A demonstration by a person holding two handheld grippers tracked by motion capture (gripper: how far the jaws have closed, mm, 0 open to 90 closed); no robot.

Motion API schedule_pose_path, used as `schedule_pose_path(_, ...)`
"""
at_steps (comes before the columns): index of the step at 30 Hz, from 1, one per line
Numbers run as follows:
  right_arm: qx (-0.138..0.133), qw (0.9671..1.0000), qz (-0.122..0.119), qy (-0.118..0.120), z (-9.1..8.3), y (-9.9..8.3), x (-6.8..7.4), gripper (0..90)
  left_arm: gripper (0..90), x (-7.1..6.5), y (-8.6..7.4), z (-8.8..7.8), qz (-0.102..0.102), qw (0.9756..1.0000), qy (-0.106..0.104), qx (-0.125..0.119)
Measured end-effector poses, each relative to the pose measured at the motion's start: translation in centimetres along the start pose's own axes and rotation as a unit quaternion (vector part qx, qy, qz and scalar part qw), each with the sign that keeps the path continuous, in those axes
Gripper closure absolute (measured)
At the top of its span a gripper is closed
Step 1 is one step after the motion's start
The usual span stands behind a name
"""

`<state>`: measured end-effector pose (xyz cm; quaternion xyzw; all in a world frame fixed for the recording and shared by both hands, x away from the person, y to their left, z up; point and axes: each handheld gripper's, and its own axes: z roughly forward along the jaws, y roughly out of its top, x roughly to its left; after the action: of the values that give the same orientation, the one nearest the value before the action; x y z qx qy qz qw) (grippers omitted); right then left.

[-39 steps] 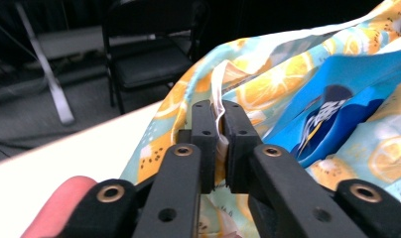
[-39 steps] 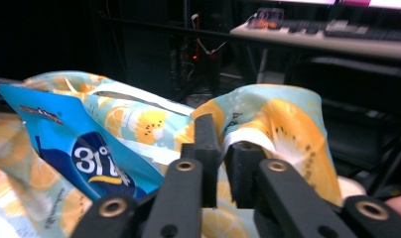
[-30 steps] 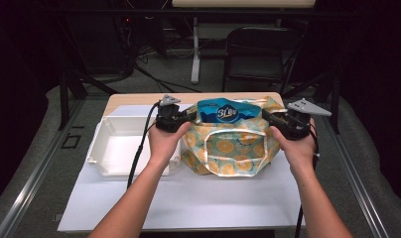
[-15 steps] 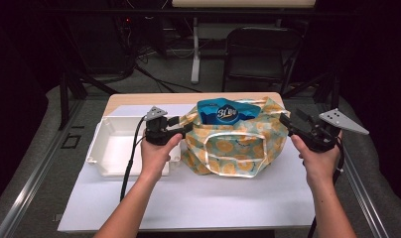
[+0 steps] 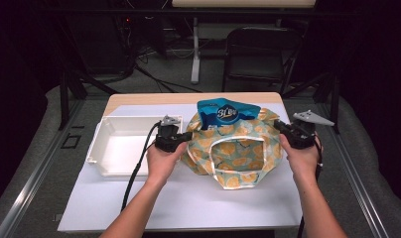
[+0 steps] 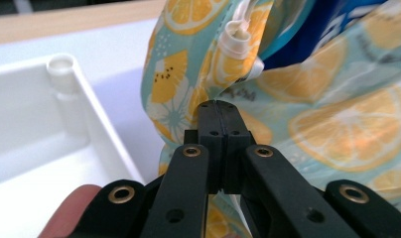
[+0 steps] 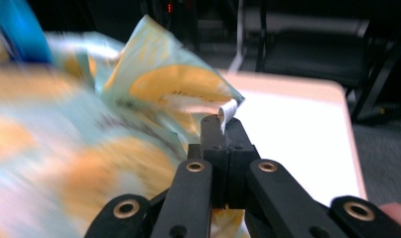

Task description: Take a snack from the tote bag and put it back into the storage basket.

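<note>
A white tray [image 5: 120, 144] is seen at the left of the table [image 5: 188, 198], bare inside. Just beside it, the left hand-held gripper [image 5: 184, 137] is pressed together on the left edge of the lemon-print bag [image 5: 238, 153], its jaws having just closed on the cloth. In the bag's open mouth a blue packet [image 5: 227, 112] is stood upright. At the right, the right hand-held gripper [image 5: 280, 127] is pinched on the bag's opposite corner, likewise just closed. Both edges seem secured; spreading or lifting the bag is judged still to be done. The left gripper view adds a white cord end [image 6: 236, 38]; the right gripper view is blurred.
</note>
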<state>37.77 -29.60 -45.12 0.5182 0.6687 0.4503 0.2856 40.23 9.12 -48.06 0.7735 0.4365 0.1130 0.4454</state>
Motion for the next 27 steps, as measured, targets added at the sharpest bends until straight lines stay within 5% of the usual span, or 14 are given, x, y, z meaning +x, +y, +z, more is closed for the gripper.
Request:
schedule_pose_path(5,0.032,0.9994,0.001,0.011,1.3,-2.9,0.0,90.0,85.2,0.1,-0.3,-0.9,-0.005,0.9996,0.0,-0.029)
schedule_pose_path(9,0.032,0.9993,0.007,0.02,1.2,-4.1,-0.3,84.6,68.2,0.2,-0.7,-1.9,-0.006,0.9988,-0.008,-0.049)
schedule_pose_path(13,-0.037,0.9988,0.016,0.027,-1.6,-3.8,-0.1,60.9,58.9,-0.2,-1.2,-3.5,-0.006,0.9959,-0.026,-0.087)
schedule_pose_path(18,-0.102,0.9942,0.001,0.034,-5.7,-2.8,0.9,43.9,53.0,-0.6,-1.4,-3.5,-0.003,0.996,-0.038,-0.081)
schedule_pose_path(22,-0.115,0.9894,0.0,0.088,-6.7,-3.2,2.3,33.4,52.5,-0.6,-1.7,-2.8,-0.008,0.9959,-0.054,-0.072)
schedule_pose_path(24,-0.096,0.9901,-0.016,0.101,-6.0,-3.8,3.2,32.9,53.5,-0.7,-1.8,-2.5,-0.011,0.9958,-0.06,-0.068)
schedule_pose_path(27,-0.079,0.9918,-0.034,0.095,-4.8,-4.8,4.0,51.9,64.8,-0.7,-1.9,-2.4,-0.009,0.996,-0.06,-0.067)
